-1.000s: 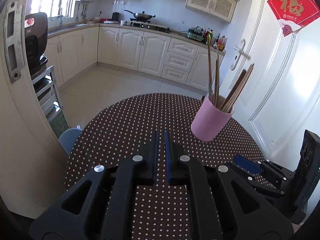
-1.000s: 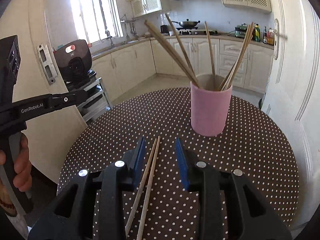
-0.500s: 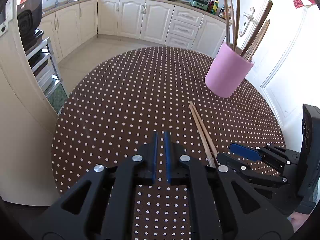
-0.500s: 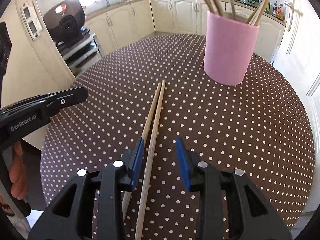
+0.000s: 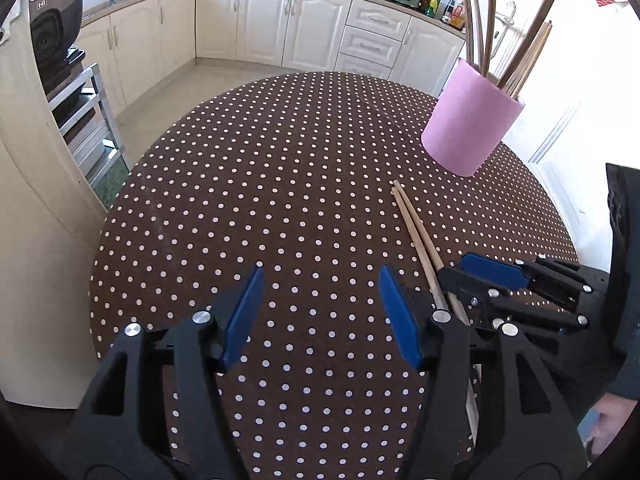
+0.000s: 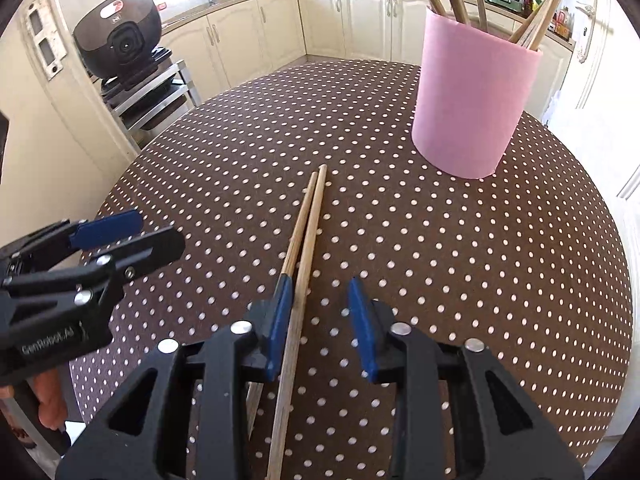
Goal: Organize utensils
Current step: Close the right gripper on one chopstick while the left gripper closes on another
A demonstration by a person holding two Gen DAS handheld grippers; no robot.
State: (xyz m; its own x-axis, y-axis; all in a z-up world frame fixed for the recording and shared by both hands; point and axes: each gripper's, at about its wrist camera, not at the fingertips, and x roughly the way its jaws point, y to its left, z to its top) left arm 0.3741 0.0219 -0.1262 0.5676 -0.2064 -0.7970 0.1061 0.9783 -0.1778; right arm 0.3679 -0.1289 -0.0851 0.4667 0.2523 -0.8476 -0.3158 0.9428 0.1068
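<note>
Chopsticks (image 6: 306,232) lower ends hidden under right gripper (image 6: 320,304), jaws unclamped, closing, left gripper (image 5: 320,304) opening, empty.

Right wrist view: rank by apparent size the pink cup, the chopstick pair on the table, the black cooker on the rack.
1. pink cup, largest in frame.
2. black cooker, smaller, but it stands farther off, so true size is unsure.
3. chopstick pair: longest but thinnest; part hidden by the right gripper.
</note>
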